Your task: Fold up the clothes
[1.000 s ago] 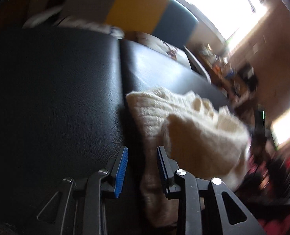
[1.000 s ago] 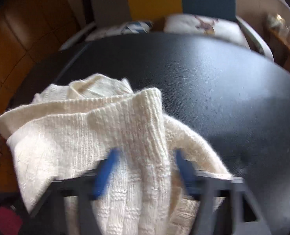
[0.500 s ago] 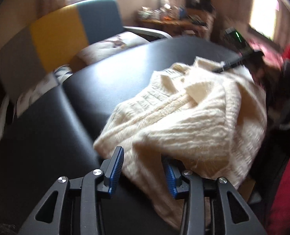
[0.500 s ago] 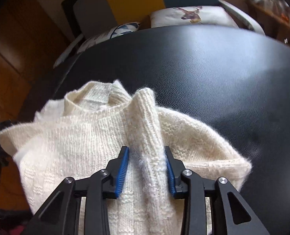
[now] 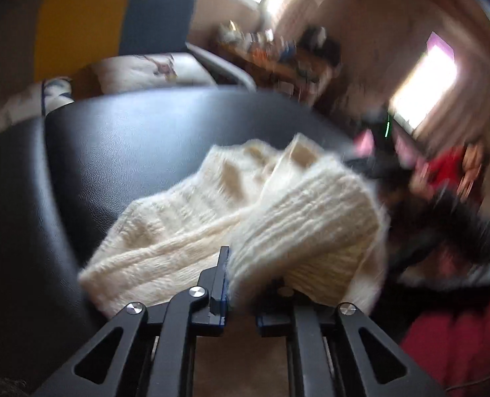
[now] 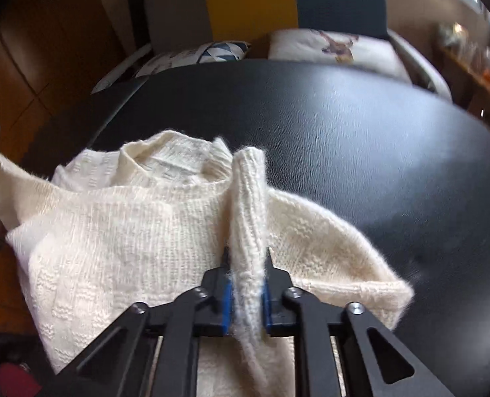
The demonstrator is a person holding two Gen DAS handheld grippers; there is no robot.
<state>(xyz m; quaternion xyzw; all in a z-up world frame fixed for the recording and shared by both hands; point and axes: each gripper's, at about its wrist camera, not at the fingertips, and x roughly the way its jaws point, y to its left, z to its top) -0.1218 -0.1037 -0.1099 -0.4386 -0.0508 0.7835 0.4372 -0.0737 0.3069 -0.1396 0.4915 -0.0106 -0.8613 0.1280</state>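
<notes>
The cream knit sweater (image 6: 119,241) lies bunched at the near edge of the black padded bench (image 6: 360,139), part of it hanging over that edge. The right tongs (image 6: 247,284) are clamped on a raised ribbed fold. The left tongs (image 5: 241,284) have narrowed around another thick fold, seemingly gripping it, though blur hides the far pad. The risk: the loose, stretchy knit could slip from either pinch or drag off the edge if both pull unevenly.

Cream knit sweater (image 6: 139,231), bunched on table edge
</notes>
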